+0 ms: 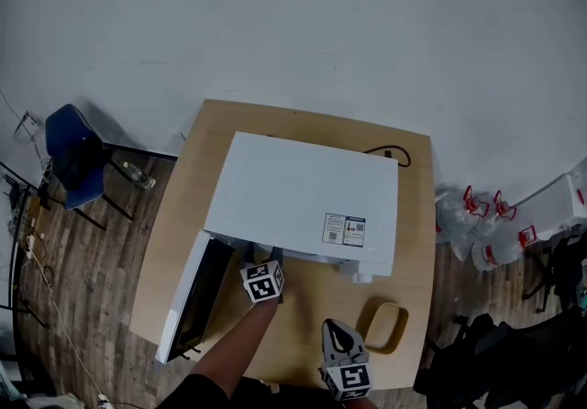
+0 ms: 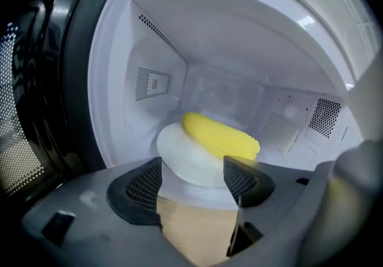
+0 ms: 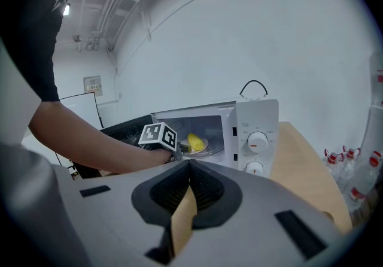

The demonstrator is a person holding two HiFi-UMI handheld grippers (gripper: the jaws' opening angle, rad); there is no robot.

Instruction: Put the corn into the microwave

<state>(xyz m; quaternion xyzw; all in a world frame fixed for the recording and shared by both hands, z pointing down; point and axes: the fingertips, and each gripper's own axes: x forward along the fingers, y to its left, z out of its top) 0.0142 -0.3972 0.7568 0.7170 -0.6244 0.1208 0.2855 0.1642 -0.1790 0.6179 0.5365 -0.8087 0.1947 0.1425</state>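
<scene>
Grey and pressed together with nothing between them, the jaws of the right gripper (image 3: 189, 177) sit nearest, low over the near edge of the wooden table (image 1: 417, 215), right of centre. Just to its right on the tabletop lies a tan oval dish (image 1: 404, 320), apart from the gripper.

A little farther in and to the left, a bare forearm (image 1: 234, 343) reaches forward to the left gripper (image 2: 191, 177), which is at the mouth of the open microwave (image 1: 303, 196). Its two jaws stand wide apart; the pads press on nothing, and only the table's wood and the microwave's sill show between them.

Beyond those jaws, inside the white cavity, the corn (image 2: 218, 135) lies on its side on a white plate (image 2: 182, 155), a yellow cob angled from near right to far left. It rests clear of the gripper.

The microwave's dark door (image 1: 193, 299) hangs swung open to the left, reaching towards the table's near left corner. On the right of the front panel are two round dials (image 3: 258, 140), one above the other. The white casing covers most of the table's middle.

Behind the microwave, a black cable (image 1: 390, 153) loops at the far right of the table. Off the table on the plank floor, a blue chair (image 1: 73, 155) stands at far left, and a cluster of clear bottles with red caps (image 1: 477, 215) is at right.
</scene>
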